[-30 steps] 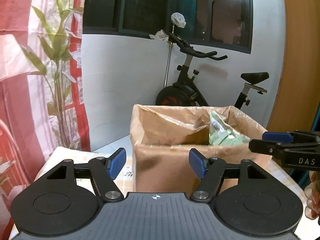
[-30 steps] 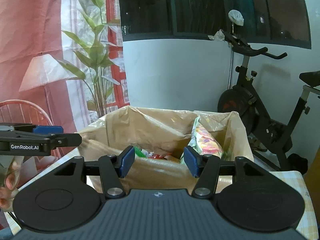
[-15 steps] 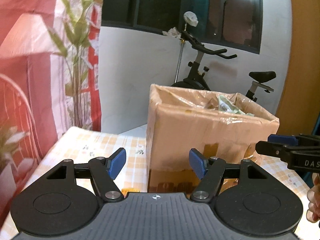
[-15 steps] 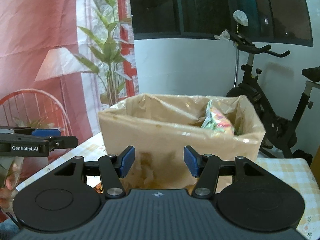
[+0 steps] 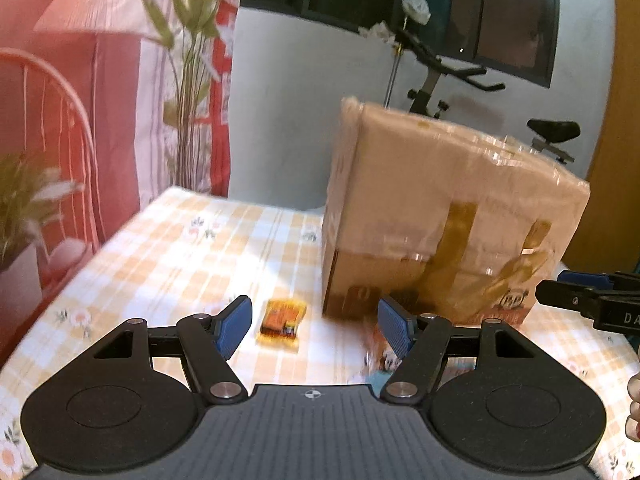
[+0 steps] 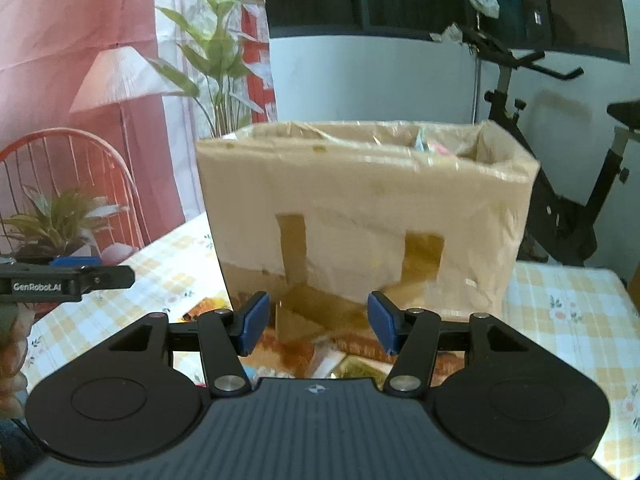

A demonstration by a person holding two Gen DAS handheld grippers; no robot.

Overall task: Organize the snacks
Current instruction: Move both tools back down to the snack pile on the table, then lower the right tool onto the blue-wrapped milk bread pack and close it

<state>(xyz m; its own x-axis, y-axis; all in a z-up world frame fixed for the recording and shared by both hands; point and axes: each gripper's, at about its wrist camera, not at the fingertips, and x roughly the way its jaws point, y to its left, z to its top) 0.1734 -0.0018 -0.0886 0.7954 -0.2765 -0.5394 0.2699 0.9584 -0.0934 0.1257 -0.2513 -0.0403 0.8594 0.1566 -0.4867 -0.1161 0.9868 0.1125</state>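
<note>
Snacks are partly sorted already, far as I can tell. The cardboard box (image 6: 368, 216) stands near the middle of the table (image 5: 168, 248), toward its far edge, and from the right wrist view you can just see a pastel packet (image 6: 434, 146) poking up inside by the box's far right corner. So at least something is already in there, though how much is hidden by the box wall.

What's left is lying loose on the checked tablecloth in front of the box. A small orange packet (image 5: 282, 322) sits by itself just off the box's near left corner. Then there's a little pile of wrappers (image 6: 340, 354) right at the foot of the box's front wall, toward the table's near edge. It's blurry, so I can't count them or say what they are.

The left gripper (image 5: 314, 326) has its fingers about halfway apart with nothing between them, and the orange packet sits just ahead of its left finger. The right gripper (image 6: 316, 322) is also roughly half open and empty, hanging over the pile by the front wall. Neither one touches anything.

My guess is we're mid-task: some stuff boxed, a handful of packets left to pick up and drop in. The orange one looks like the easy next grab for the left side.
</note>
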